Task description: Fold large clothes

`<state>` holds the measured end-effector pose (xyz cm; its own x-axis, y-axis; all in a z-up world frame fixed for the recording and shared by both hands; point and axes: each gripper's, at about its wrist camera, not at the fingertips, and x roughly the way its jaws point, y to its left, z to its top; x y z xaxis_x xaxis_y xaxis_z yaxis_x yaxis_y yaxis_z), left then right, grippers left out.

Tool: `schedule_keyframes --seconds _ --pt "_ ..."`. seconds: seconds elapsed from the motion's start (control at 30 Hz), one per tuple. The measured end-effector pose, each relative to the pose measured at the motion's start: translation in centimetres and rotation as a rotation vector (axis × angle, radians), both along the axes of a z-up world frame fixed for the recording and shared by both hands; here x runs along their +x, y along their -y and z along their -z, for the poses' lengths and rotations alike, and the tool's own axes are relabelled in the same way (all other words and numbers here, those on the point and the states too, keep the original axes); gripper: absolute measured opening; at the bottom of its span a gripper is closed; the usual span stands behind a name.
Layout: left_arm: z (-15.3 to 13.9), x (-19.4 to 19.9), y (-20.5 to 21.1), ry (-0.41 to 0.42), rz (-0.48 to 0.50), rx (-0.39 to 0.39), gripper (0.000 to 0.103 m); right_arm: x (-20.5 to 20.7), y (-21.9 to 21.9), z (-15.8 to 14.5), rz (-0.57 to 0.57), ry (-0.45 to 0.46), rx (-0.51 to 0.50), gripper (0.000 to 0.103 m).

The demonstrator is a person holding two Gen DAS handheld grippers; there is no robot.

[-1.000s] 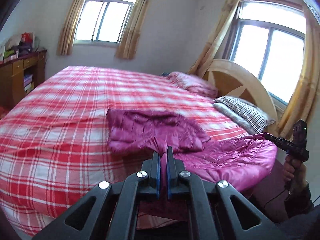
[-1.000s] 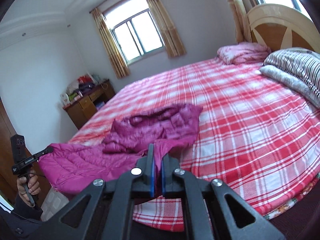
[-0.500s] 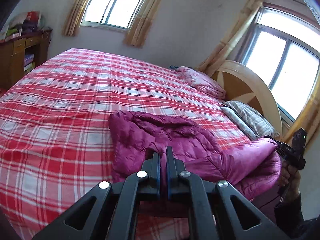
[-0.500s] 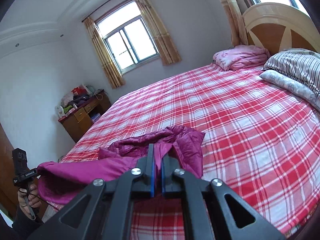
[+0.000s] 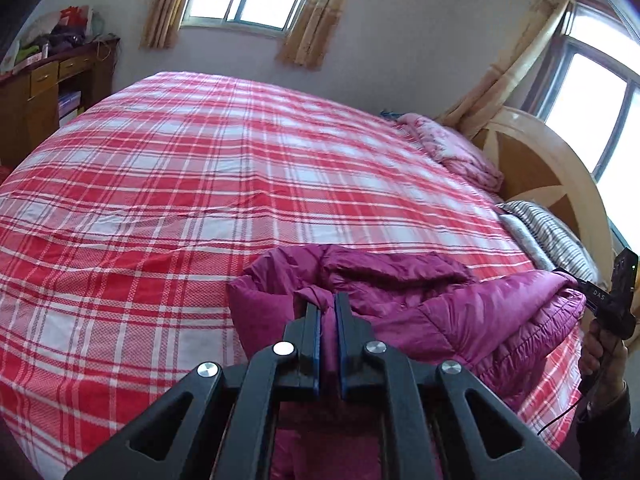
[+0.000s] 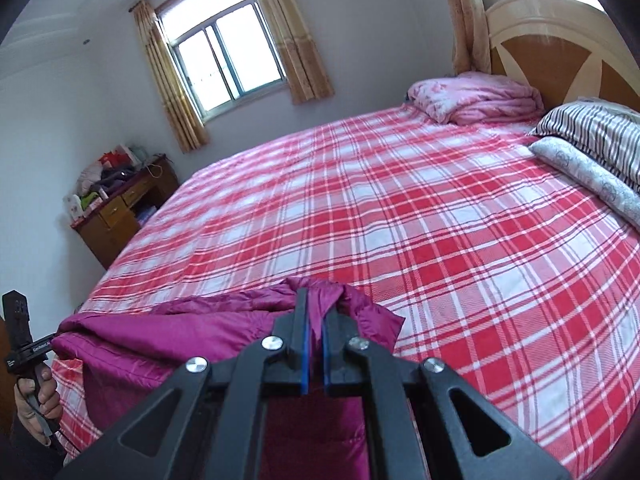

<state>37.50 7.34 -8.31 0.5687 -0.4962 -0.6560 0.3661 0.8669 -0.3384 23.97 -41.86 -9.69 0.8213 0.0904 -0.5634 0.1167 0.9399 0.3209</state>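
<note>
A magenta puffer jacket point(image 5: 440, 304) lies on the near edge of the red plaid bed point(image 5: 200, 200). My left gripper point(image 5: 326, 300) is shut on a pinch of its fabric at the jacket's left end. My right gripper point(image 6: 316, 300) is shut on the jacket point(image 6: 168, 336) at its right end. The held edge is lifted and carried over the rest of the jacket. Each gripper shows in the other's view: the right one point(image 5: 592, 294) at the far right, the left one point(image 6: 50, 346) at the far left, each with a hand on its handle.
A striped pillow point(image 6: 592, 136) and a pink folded quilt point(image 6: 476, 96) lie by the wooden headboard point(image 6: 560, 36). A cluttered wooden desk point(image 6: 120, 208) stands against the far wall beside the bed. Curtained windows are behind.
Both grippers have risen and moved forward over the bed, carrying the jacket's near edge up and over its folded upper part. The jacket now looks bunched and shorter.
</note>
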Motion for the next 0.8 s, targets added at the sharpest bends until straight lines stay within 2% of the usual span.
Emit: schedule_keyframes --seconds 0.1,0.2,0.27,0.3,0.33,0.4,0.43,0.5,0.6,0.7,0.73,0.77,0.8 --pt "0.1 0.7 -0.3 -0.016 -0.041 -0.002 0.011 1.6 0.1 1.2 -0.002 -0.035 -0.003 0.006" --pt "-1.2 0.4 -1.0 0.052 -0.076 -0.024 0.015 3.0 0.2 2.3 0.004 -0.069 -0.022 0.006" --pt "-2.6 -0.2 -1.4 0.146 -0.17 0.039 0.038 4.1 0.4 2.9 0.006 -0.093 -0.012 0.006" --pt "-3.2 -0.5 -1.4 0.192 -0.214 0.078 0.07 4.7 0.4 3.3 0.003 -0.106 -0.005 0.006" --pt "-4.0 -1.3 -1.6 0.254 -0.263 0.097 0.09 5.2 0.4 3.7 0.001 -0.119 -0.003 0.006" --pt "-4.8 -2.5 -1.5 0.352 -0.281 0.06 0.092 6.0 0.3 4.3 -0.005 -0.137 -0.01 0.006" --pt "-5.0 -2.7 -0.5 0.377 -0.245 0.061 0.093 6.4 0.1 4.7 -0.006 -0.145 -0.017 0.006" --pt "-4.5 -2.0 2.3 0.383 -0.189 0.121 0.093 7.1 -0.1 5.2 -0.007 -0.153 -0.025 0.006" --pt "-2.2 -1.0 6.8 0.38 -0.1 0.199 0.093 7.8 0.0 5.7 0.001 -0.162 -0.011 0.007" --pt "1.3 0.1 10.0 0.319 -0.076 0.294 0.093 8.6 0.3 6.3 0.009 -0.184 0.02 0.01" --pt "2.6 0.6 10.8 0.299 -0.087 0.338 0.093 8.7 0.4 6.3 0.017 -0.187 0.03 0.018" --pt "3.8 1.2 11.3 0.28 -0.114 0.389 0.093 8.6 0.4 6.1 0.023 -0.183 0.035 0.03" --pt "4.9 1.8 11.6 0.26 -0.143 0.432 0.093 8.3 0.3 5.7 0.035 -0.171 0.032 0.036"
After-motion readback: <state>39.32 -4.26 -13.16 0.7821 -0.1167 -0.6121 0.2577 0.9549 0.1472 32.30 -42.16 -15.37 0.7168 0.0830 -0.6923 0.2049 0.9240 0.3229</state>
